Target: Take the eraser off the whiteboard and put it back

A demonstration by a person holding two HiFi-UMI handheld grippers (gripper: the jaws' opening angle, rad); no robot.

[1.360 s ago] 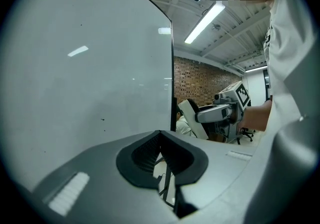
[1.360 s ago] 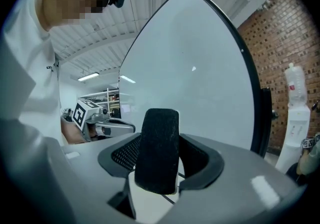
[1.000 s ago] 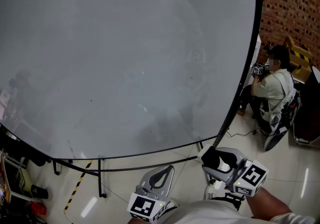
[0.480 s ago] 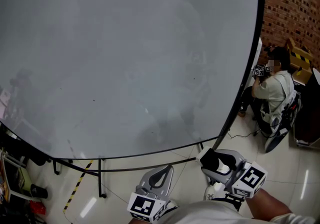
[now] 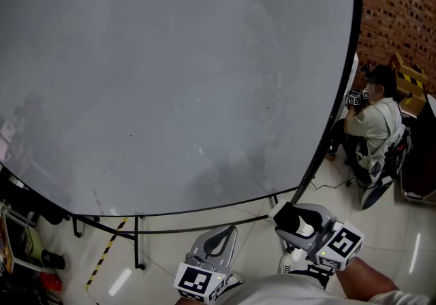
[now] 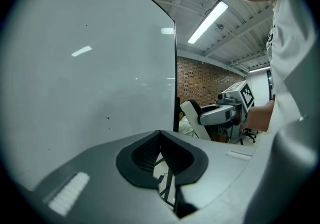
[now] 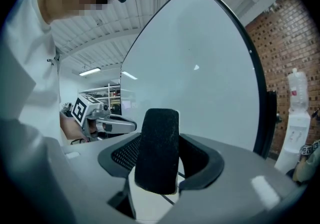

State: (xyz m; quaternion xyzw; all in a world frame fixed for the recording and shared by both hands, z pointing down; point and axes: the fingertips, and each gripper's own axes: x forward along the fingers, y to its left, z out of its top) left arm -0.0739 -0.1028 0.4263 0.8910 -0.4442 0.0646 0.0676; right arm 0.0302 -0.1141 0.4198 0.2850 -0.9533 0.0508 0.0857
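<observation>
Your right gripper [image 5: 300, 219] is clamped on the eraser [image 7: 157, 149], held just short of the whiteboard [image 5: 170, 79]; your left gripper [image 5: 216, 242] is closed and empty. The return step seems next: press the eraser flat against the board before releasing.

A black-felted, white-backed eraser [image 7: 157, 150] stands upright, clamped in the right tool [image 7: 159, 180], near the large blank whiteboard [image 5: 170, 79].
</observation>
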